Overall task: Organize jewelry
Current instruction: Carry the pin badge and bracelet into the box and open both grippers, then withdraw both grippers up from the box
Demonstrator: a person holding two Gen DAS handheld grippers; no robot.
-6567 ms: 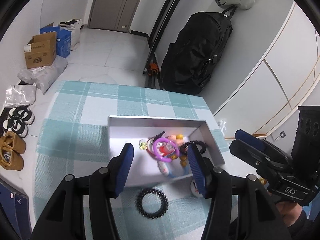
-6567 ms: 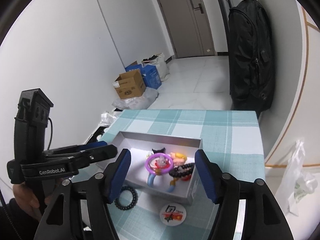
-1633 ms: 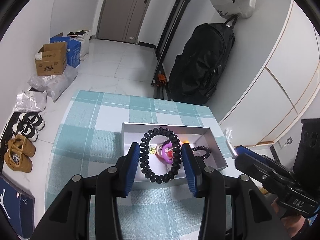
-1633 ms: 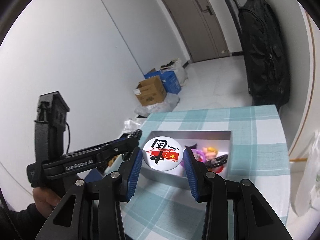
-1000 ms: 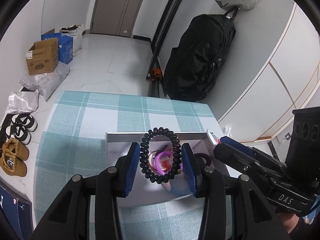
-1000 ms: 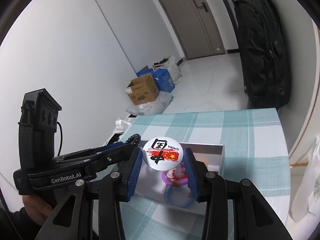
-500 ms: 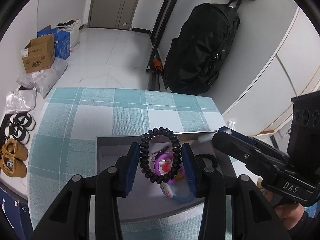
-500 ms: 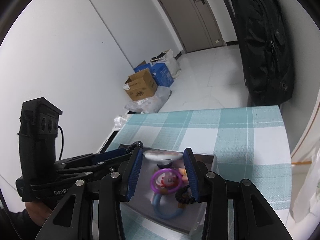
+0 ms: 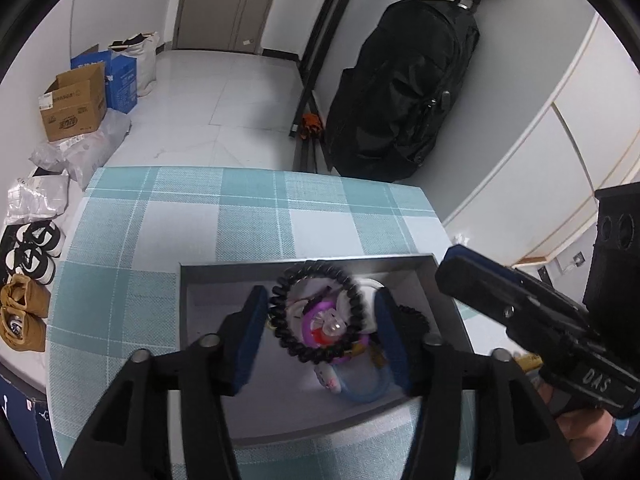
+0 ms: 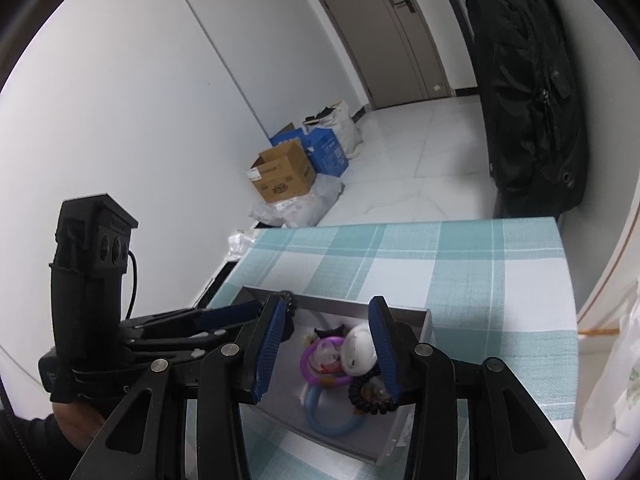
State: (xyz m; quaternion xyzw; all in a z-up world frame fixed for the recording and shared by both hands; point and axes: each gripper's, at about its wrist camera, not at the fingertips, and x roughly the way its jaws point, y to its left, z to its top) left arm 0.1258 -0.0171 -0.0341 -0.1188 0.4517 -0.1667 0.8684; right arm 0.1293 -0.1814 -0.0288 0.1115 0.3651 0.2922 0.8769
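A: The black coil hair tie (image 9: 316, 316) hangs blurred between the blue pads of the left gripper (image 9: 320, 332), above the grey box (image 9: 208, 280) on the checked tablecloth (image 9: 240, 216) — the jaws have just been opening, and the pads now stand clear of the ring, so it looks to be dropping in.

B: And the white badge (image 10: 359, 350)?

A: It sits between the fingers of the right gripper (image 10: 328, 344), low over the same box. The blur makes it hard to say whether the pads pinch it or have let go — I cannot tell.

B: How much is left?

A: Little, it seems. The purple ring toy (image 10: 323, 360), the blue ring (image 10: 330, 416) and the black bead bracelet (image 10: 370, 396) already lie inside; nothing shows loose on the cloth.

B: Against a half second ago?

A: Then the tie was clamped upright between narrower jaws. Seconds earlier, tie and badge both lay on the cloth beside the box.
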